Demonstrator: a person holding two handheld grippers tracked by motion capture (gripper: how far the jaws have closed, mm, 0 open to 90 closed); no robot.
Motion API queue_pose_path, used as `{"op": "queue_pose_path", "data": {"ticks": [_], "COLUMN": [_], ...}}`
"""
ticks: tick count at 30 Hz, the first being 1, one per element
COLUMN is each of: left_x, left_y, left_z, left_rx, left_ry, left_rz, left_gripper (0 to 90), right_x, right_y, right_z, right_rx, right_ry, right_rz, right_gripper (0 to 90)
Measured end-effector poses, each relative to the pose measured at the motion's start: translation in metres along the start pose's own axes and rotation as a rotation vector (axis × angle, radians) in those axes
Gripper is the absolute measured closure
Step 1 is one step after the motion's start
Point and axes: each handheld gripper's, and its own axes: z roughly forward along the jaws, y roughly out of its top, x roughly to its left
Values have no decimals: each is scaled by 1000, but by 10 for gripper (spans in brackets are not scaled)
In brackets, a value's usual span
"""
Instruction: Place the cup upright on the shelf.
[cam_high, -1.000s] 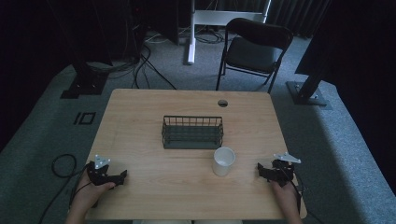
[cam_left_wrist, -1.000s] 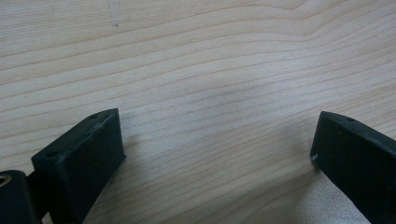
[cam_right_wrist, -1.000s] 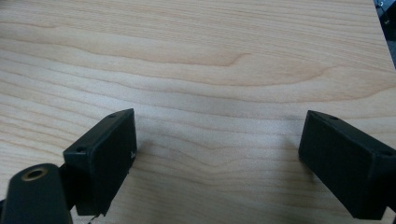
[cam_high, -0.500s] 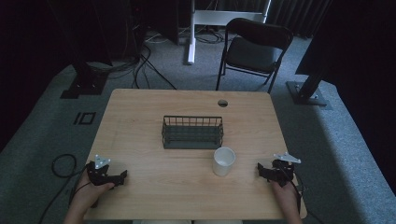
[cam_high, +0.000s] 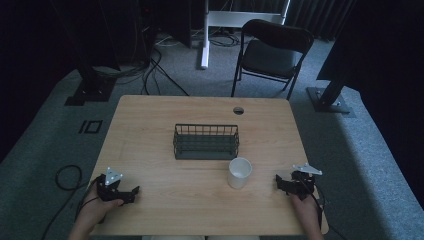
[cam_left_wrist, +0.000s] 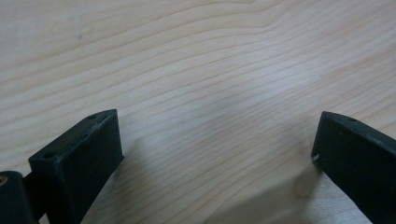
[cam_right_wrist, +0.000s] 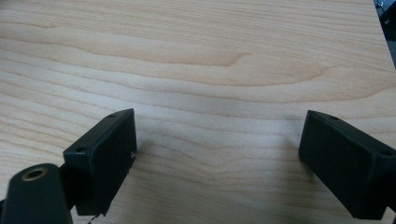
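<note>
Both tongs rested on the desk (cam_high: 150, 120), jaws apart, holding nothing; left tongs (cam_high: 131, 191), right tongs (cam_high: 279, 181). Nothing seemed begun; the right tongs probably needed to reach left for the cup (cam_high: 239, 172) near the basket (cam_high: 206, 142).

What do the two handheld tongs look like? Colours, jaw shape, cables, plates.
Both are matte black. The left tongs and right tongs each carry a light grey three-cornered plate on top and trail a dark cable. Up close, the jaws are thick, flat-faced rectangular blocks with small holes near their top edges. No sleeves reach the forearms.
</note>
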Motion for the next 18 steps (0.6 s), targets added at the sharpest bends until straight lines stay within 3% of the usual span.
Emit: {"op": "queue_pose_path", "data": {"ticks": [10, 18], "left_x": [-10, -24], "left_y": [7, 15], "left_z": [3, 5], "left_rx": [5, -6], "left_ry": [-12, -51], "left_rz": [45, 87], "left_gripper": [20, 20], "right_x": [0, 0], "right_y": [0, 0], "right_z": [0, 0], "right_rx": [0, 0], "right_ry": [0, 0], "right_rz": [0, 0], "right_gripper": [108, 108]}}
